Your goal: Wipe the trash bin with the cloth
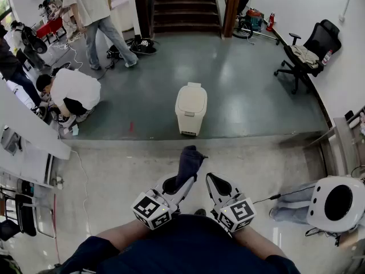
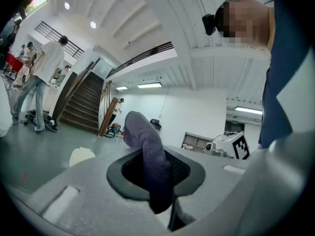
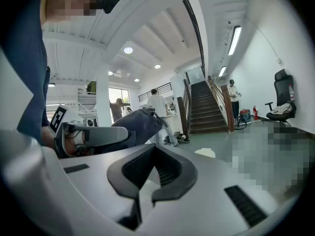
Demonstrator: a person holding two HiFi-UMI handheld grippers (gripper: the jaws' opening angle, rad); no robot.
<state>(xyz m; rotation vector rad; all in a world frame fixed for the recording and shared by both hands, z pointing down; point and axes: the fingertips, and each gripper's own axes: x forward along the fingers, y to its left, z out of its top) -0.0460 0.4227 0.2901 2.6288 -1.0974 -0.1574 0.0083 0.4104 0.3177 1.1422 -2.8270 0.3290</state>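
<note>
Looking down in the head view, the cream plastic trash bin point(image 1: 191, 108) with its closed lid stands upright on the grey-green floor point(image 1: 251, 90), beyond a pale ledge and well apart from both tools. The left gripper point(image 1: 173, 182) is held close to the person's body with a dark blue-grey cloth point(image 1: 189, 162) rising out of its tip and pointing toward the bin. The right gripper point(image 1: 217, 182) sits just beside it and carries nothing. Both are drawn in at waist height, which reads as a carrying posture rather than a reach, so wiping has not begun.

From the left gripper view, the jaws are clamped on the cloth point(image 2: 147, 154). A thick fold stands up above the dark pads and a short tail hangs below them. Gripped near its lower end, the cloth leaves most of its length free as a wiping surface. The bin point(image 2: 81, 156) shows small and low at the left, far off.

From the right gripper view, the jaws are brought together with nothing between them. The cloth point(image 3: 138, 126) and the left gripper's arm point(image 3: 98, 135) appear off to its left, and the bin point(image 3: 205, 153) is a small pale shape ahead on the floor. This free tool could probably steady the light bin, which might slide under a wiping push.
</note>
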